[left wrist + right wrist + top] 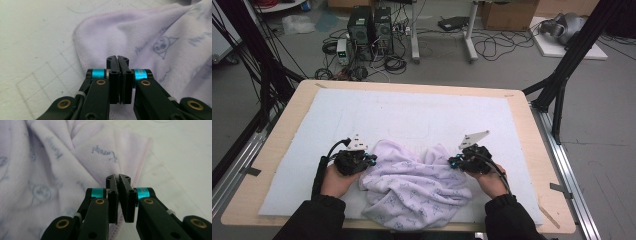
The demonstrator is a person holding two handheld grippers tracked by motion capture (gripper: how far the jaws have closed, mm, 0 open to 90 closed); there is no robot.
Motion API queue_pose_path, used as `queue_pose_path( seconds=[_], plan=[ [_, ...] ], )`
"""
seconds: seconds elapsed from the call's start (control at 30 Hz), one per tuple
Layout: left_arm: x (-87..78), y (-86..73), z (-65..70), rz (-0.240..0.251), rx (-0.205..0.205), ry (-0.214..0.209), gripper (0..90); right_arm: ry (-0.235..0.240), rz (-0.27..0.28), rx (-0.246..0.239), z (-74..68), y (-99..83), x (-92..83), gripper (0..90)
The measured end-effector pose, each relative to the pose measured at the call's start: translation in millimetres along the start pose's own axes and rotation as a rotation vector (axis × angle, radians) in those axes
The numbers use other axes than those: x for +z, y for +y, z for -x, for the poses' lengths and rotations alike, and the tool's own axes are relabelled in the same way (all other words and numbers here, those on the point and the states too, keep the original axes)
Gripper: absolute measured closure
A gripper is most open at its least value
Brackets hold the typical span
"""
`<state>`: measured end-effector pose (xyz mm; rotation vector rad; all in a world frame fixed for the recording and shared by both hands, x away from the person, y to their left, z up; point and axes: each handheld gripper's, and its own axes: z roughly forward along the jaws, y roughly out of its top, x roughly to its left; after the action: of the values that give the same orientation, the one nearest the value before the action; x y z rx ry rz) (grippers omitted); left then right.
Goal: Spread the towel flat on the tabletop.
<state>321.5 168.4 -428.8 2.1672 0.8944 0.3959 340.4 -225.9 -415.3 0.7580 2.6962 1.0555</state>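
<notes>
Lilac printed towel lies crumpled at near edge of white foam mat, between both grippers.

Left gripper: jaws fully together, hem underneath; cannot tell if cloth is pinched.

Right gripper: jaws together at tips over stitched edge; grip on cloth likewise unclear.

Risk: if pads missed hem, lift or spread brings up nothing; thin bite slips when cloth is pulled taut. Bunched folds may drag and twist.

Surroundings: wooden table otherwise bare; nothing obstructs.
</notes>
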Motion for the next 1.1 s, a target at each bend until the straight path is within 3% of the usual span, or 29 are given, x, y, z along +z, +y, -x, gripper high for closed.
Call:
queue_pose_path(
  seconds=[0.13, 0.17, 0.2, 0.27, 0.3, 0.33, 0.4, 0.47, 0.53, 0.57, 0.6, 0.7, 0.77, 0.83, 0.87, 0.9, 0.93, 0.97, 1.0, 1.07, 1.1],
  plan=[
    [-13.9, -6.4, 1.1, 0.025, -0.019, -0.025, 87.7, -0.004, -0.019, -0.001, -4.4, -11.9, -17.9, 85.8],
    [-16.1, -9.5, 1.1, 0.020, -0.023, -0.043, 87.3, 0.071, -0.078, 0.019, -7.6, -21.8, -20.7, 85.5],
    [-18.4, -12.3, 1.6, 0.020, -0.025, -0.060, 86.8, 0.084, -0.099, 0.011, -10.7, -25.6, -21.6, 84.6],
    [-23.1, -14.3, 1.2, 0.026, -0.021, -0.057, 74.0, 0.103, -0.067, -0.020, -14.4, -27.7, -28.3, 78.7],
    [-24.7, -13.1, -0.8, 0.037, -0.030, -0.071, 74.0, 0.103, -0.067, -0.020, -14.4, -27.7, -28.3, 78.7],
    [-24.7, -7.0, -4.9, 0.048, -0.034, -0.069, 69.2, 0.074, 0.004, -0.006, -9.6, -22.1, -35.5, 71.3],
    [-23.2, -2.5, -7.3, 0.045, -0.033, -0.059, 67.2, 0.071, 0.022, -0.003, -6.7, -19.5, -36.1, 66.6],
    [-16.1, 5.1, -9.9, 0.054, -0.035, -0.053, 63.8, 0.044, 0.077, -0.017, 4.6, -10.7, -27.5, 54.8],
    [-5.5, 9.2, -12.7, 0.032, -0.040, -0.053, 63.8, 0.042, 0.091, -0.023, 12.8, -8.3, -17.4, 54.2],
    [-0.3, 9.2, -14.1, 0.020, -0.041, -0.054, 63.8, 0.042, 0.091, -0.023, 12.8, -8.3, -17.4, 54.2],
    [9.2, 7.5, -14.8, -0.024, -0.041, -0.031, 62.5, 0.031, 0.082, -0.011, 20.2, -8.3, -6.0, 52.3],
    [17.1, 6.0, -13.1, -0.063, -0.032, -0.011, 56.1, 0.036, 0.043, -0.016, 24.0, -9.7, 7.9, 48.4],
    [17.5, 5.8, -12.2, -0.059, -0.034, 0.004, 56.6, 0.054, 0.038, -0.015, 24.7, -10.7, 12.0, 48.3],
    [17.4, 5.5, -11.9, -0.060, -0.030, 0.011, 61.7, 0.064, 0.009, -0.020, 25.0, -11.9, 17.9, 52.5],
    [17.0, 5.5, -11.7, -0.058, -0.027, 0.016, 74.7, 0.032, 0.006, -0.033, 22.5, -12.4, 18.6, 63.0],
    [16.7, 5.4, -11.6, -0.059, -0.019, 0.015, 80.5, 0.033, 0.011, -0.027, 22.6, -12.8, 18.7, 69.6],
    [16.8, 5.4, -11.7, -0.060, -0.024, -0.001, 80.5, 0.033, 0.011, -0.027, 22.6, -12.8, 18.7, 69.6],
    [16.5, 5.7, -11.6, -0.064, -0.023, -0.007, 86.6, 0.054, 0.013, -0.002, 24.0, -12.9, 19.0, 82.3],
    [16.2, 5.8, -10.9, -0.065, -0.021, -0.007, 87.1, 0.061, 0.011, 0.000, 23.4, -12.7, 19.2, 86.5],
    [16.0, 5.8, -10.8, -0.066, -0.024, -0.008, 87.9, 0.070, -0.003, -0.014, 22.1, -11.1, 18.2, 87.7],
    [15.4, 5.9, -11.0, -0.068, -0.025, -0.010, 88.1, 0.075, -0.011, 0.003, 22.7, -10.6, 17.8, 88.0]
  ],
)
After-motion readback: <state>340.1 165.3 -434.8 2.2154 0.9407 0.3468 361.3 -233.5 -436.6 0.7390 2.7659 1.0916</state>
